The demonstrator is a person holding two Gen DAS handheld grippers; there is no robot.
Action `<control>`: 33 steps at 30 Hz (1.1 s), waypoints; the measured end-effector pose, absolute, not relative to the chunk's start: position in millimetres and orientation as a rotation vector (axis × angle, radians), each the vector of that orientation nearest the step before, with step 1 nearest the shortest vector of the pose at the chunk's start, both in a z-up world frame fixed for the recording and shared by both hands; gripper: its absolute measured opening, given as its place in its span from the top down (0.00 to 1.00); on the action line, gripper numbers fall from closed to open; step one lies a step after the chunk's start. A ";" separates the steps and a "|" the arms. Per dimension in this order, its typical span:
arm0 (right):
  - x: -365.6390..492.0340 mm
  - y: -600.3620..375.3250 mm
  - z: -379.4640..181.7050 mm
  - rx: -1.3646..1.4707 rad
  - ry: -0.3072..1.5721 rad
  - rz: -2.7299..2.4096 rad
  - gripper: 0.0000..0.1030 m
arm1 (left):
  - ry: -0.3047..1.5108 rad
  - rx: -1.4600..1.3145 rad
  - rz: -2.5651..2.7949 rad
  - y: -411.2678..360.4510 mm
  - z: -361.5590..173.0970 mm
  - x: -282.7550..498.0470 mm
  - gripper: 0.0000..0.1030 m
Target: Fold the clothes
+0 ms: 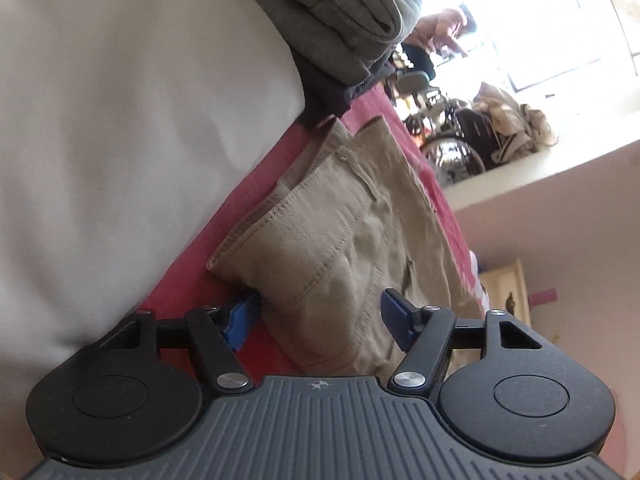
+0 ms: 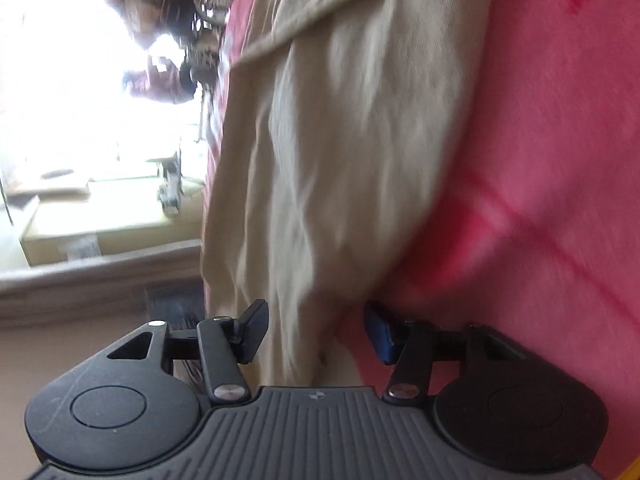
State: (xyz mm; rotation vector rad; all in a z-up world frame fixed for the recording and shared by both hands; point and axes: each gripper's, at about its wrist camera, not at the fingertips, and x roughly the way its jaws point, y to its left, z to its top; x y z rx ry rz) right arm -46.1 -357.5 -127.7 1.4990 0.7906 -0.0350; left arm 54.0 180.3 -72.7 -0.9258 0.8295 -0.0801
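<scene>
Khaki trousers (image 1: 344, 240) lie on a red bedspread (image 1: 256, 184); both views are rolled sideways. In the left wrist view my left gripper (image 1: 320, 320) is open, its blue-padded fingers either side of the trousers' waistband corner, the cloth lying between them. In the right wrist view the same khaki cloth (image 2: 340, 140) runs up the middle over the red bedspread (image 2: 540, 160). My right gripper (image 2: 316, 332) is open with a fold of that cloth between its fingers. This view is motion-blurred.
A white pillow or sheet (image 1: 120, 120) fills the left of the left wrist view, with folded grey-green clothes (image 1: 340, 12) stacked on it. Beyond the bed are a bright window, a wheelchair (image 1: 452, 148), a wooden cabinet (image 1: 508, 292) and a ledge (image 2: 100, 220).
</scene>
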 end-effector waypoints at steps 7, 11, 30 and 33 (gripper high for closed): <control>-21.4 -353.3 -135.2 1.436 0.735 -0.105 0.89 | 0.808 -0.832 0.023 167.5 -61.6 55.3 0.75; -18.5 -342.0 -113.2 1.295 0.707 -0.125 0.94 | 0.757 -0.832 0.015 167.6 -35.6 42.1 0.83; -156.7 -321.6 -77.2 1.350 0.924 -0.134 0.93 | 1.052 -0.854 -0.074 236.6 -44.3 -93.4 0.75; -142.8 -330.3 -73.2 1.229 1.038 -0.117 0.78 | 1.122 -0.738 -0.088 240.1 -51.1 -86.7 0.58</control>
